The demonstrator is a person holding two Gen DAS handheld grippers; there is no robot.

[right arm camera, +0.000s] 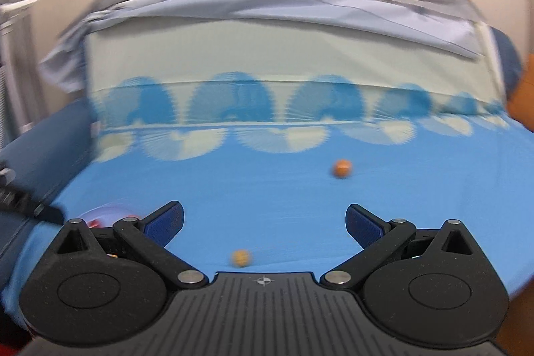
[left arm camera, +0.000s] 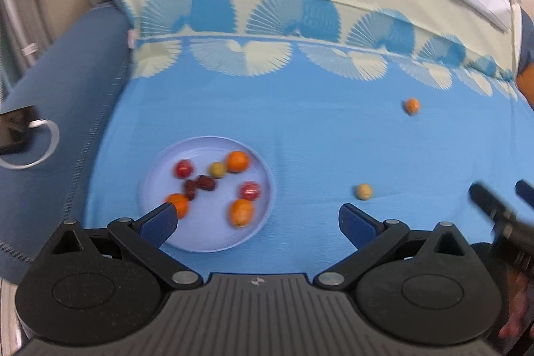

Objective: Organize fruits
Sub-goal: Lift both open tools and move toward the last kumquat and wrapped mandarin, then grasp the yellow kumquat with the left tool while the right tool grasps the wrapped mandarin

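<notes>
Both our grippers, left gripper (left arm camera: 258, 217) and right gripper (right arm camera: 263, 222), wide, empty. Round pale-blue plate (left arm camera: 263, 186) mostly filled. We judge next: small tan fruit (right arm camera: 241, 257), small orange fruit (right arm camera: 342, 168) from blue cloth.

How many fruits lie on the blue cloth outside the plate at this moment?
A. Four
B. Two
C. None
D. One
B: in the left wrist view, a small orange fruit and a small yellowish fruit lie on the blue cloth, both apart from the light blue plate, which holds all the other fruits.
</notes>
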